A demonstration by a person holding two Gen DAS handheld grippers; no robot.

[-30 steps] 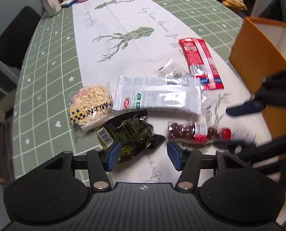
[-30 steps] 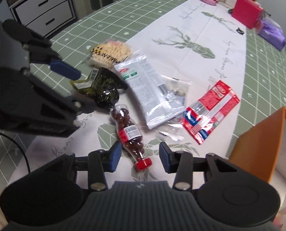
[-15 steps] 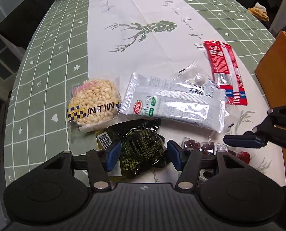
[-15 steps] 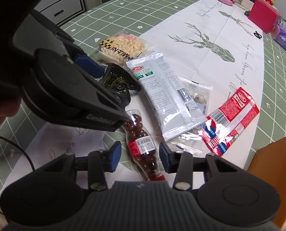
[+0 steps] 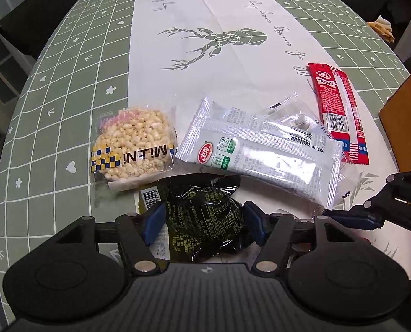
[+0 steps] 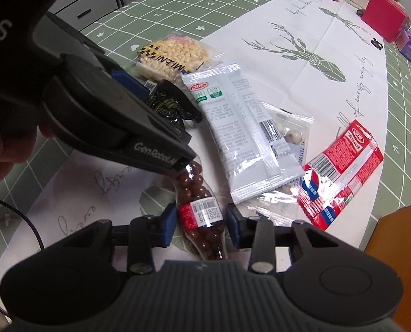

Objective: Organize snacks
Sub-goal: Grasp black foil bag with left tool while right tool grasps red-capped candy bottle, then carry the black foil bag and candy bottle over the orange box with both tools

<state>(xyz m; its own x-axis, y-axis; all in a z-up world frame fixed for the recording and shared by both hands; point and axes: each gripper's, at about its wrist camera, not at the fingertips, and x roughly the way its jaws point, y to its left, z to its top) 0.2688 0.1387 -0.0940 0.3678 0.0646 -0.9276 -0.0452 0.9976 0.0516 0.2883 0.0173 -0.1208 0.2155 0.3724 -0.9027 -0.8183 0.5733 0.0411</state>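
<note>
Down on the table runner, both grippers had dropped: left gripper widening around the dark packet, right gripper narrowing around the candy bottle, neither squeezing yet, so pickups looked close.

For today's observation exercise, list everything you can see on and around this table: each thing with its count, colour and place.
Puffed snack pack: one, cream and yellow, left of the pile.
Silver packet: one, white-silver, middle.
Clear sachet: one, partly under the silver packet.
Red packet: one, right.
Dark packet: one, black-green, between the left gripper's fingers.
Bottle of brown balls: one, red label, between the right gripper's fingers.
Orange box: one, far right.
Pink box: one, far end.
Table: green grid cloth, white runner.
Left gripper: jaws just opening.
Right gripper: jaws just closing.
</note>
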